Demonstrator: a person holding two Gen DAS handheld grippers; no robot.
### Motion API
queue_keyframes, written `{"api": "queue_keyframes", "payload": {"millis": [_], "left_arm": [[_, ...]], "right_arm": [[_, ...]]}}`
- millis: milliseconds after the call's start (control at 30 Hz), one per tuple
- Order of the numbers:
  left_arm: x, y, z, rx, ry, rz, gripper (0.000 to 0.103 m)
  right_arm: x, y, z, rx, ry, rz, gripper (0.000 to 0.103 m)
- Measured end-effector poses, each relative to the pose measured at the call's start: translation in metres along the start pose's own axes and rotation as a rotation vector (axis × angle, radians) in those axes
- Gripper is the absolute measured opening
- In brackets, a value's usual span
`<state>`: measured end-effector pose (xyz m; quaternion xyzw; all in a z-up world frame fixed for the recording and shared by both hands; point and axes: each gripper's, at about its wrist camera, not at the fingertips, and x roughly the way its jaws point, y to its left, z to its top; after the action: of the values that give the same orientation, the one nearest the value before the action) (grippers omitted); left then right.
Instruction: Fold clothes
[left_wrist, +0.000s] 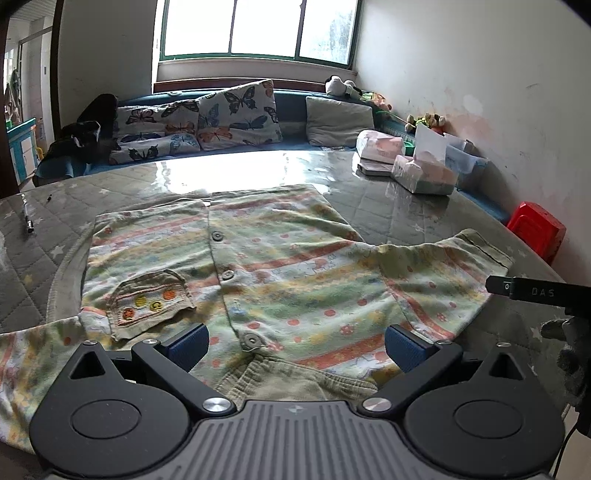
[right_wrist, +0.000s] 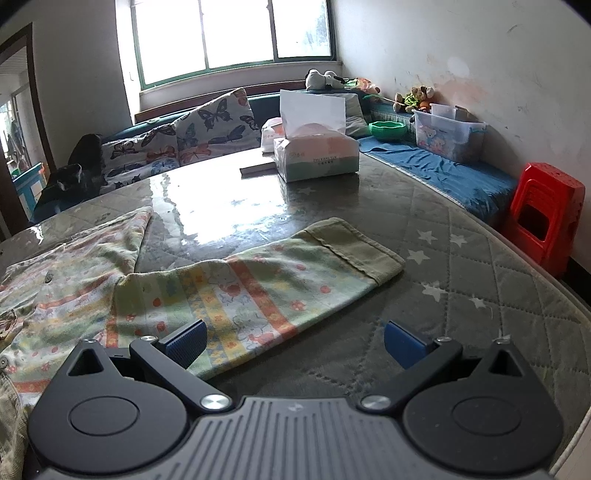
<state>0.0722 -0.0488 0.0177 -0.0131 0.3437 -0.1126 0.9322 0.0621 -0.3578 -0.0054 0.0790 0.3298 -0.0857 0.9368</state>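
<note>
We see a child's striped, flower-print shirt (left_wrist: 280, 266) spread flat, front side up, on the quilted, star-patterned bench (right_wrist: 480, 266) under a glossy clear cover. It has 3 snap buttons down its middle and a small pocket (left_wrist: 151, 302) with embroidered circles. Our left tool (left_wrist: 295, 345) hangs just over the shirt's collar end, released, its 2 blue pads wide apart with nothing between them. Our right tool (right_wrist: 293, 341) is likewise released and empty, low over the shirt's right sleeve (right_wrist: 280, 280), which stretches out flat toward the bench's edge, cuff end farthest from the body. Its left pad sits above the sleeve's fabric, its right pad above bare quilting. Farther back on the bench stands a tissue box (right_wrist: 316, 157), well apart from the shirt. A red stool (right_wrist: 546, 218) stands beyond the bench.
</note>
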Motion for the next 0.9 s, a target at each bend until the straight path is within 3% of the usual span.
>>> {"api": "queue_keyframes", "payload": {"millis": [900], "left_arm": [[0.021, -0.027, 0.01, 0.045, 0.038, -0.018, 0.103]], "right_arm": [[0.022, -0.017, 0.009, 0.02, 0.024, -0.009, 0.098]]}}
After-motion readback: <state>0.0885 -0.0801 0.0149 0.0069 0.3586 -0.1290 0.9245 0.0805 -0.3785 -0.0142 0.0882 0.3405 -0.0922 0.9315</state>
